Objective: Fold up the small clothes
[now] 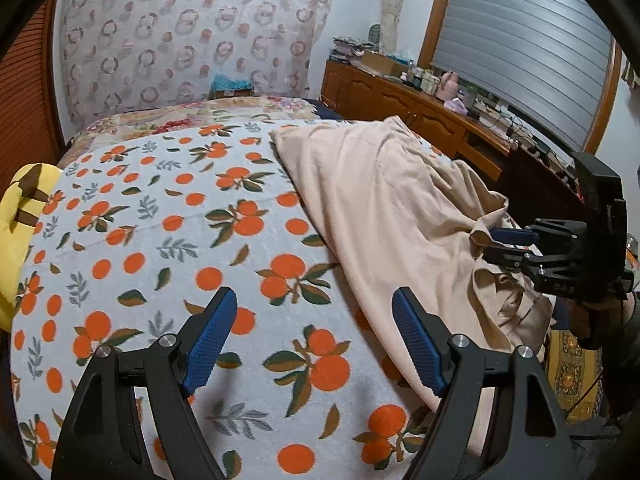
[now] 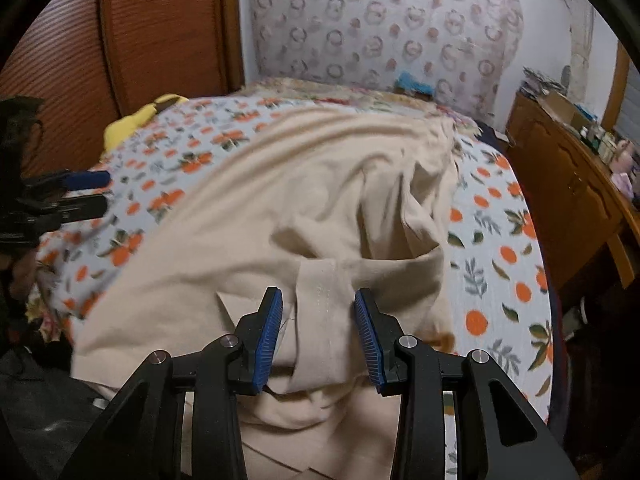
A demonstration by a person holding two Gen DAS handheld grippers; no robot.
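Note:
A beige garment (image 1: 384, 216) lies rumpled on the orange-print bed cover (image 1: 168, 240), on the bed's right side. My left gripper (image 1: 314, 320) is open and empty over the cover, just left of the garment's edge. My right gripper (image 2: 318, 320) is open, its blue pads either side of a hemmed fold of the garment (image 2: 320, 296), not closed on it. The right gripper also shows in the left wrist view (image 1: 500, 246) at the bunched end of the cloth. The left gripper shows in the right wrist view (image 2: 96, 192).
A yellow pillow (image 1: 20, 216) lies at the bed's left edge. A wooden dresser (image 1: 404, 104) with clutter runs along the right, under a shuttered window. A patterned curtain (image 1: 192, 32) hangs behind the bed, and a wooden wardrobe (image 2: 152, 40) stands at the left.

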